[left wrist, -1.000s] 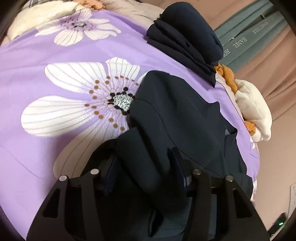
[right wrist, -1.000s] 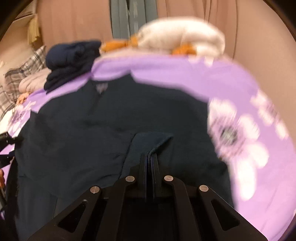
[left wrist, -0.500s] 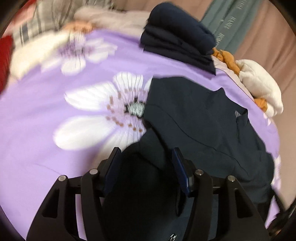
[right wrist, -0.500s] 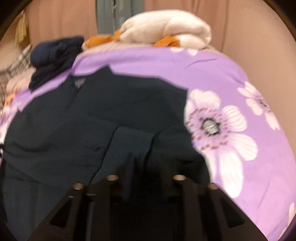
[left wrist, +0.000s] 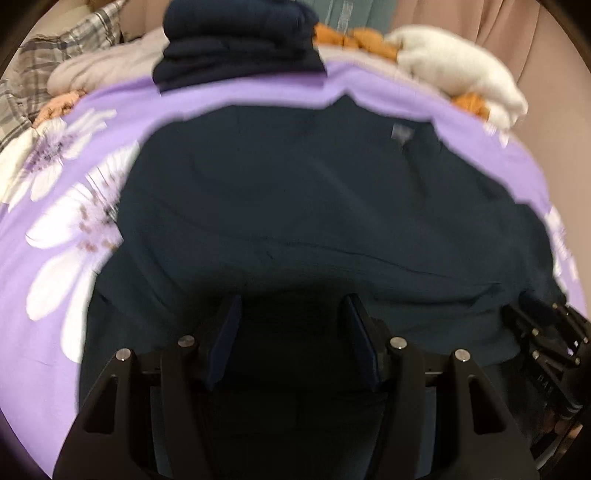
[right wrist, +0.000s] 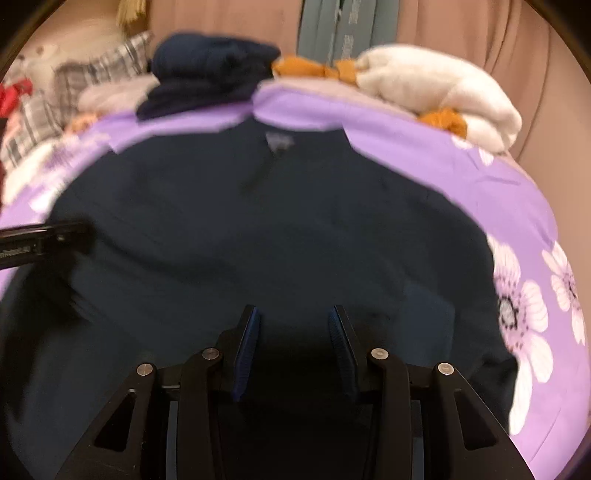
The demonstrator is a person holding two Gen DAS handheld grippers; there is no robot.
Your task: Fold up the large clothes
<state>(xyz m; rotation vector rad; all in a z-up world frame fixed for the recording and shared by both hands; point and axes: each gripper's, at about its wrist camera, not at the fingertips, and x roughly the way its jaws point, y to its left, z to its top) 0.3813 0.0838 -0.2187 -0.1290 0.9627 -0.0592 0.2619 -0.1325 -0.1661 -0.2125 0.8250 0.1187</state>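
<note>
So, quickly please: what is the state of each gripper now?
Left gripper: open, holding nothing, above the dark garment.
Right gripper: jaws have just been opening; open now, nothing between them.

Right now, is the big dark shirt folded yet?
Partly. A folded navy pile already sits at the back. The shirt lies spread on the purple cover, its near edges turned in. Both claws, left and right, hover open, holding nothing. More folds remain.

A purple bedspread with white flowers is covering the bed. Pinkish curtains are hanging behind it, with a grey-green panel showing between them, and a plaid blanket is lying at the far left.
</note>
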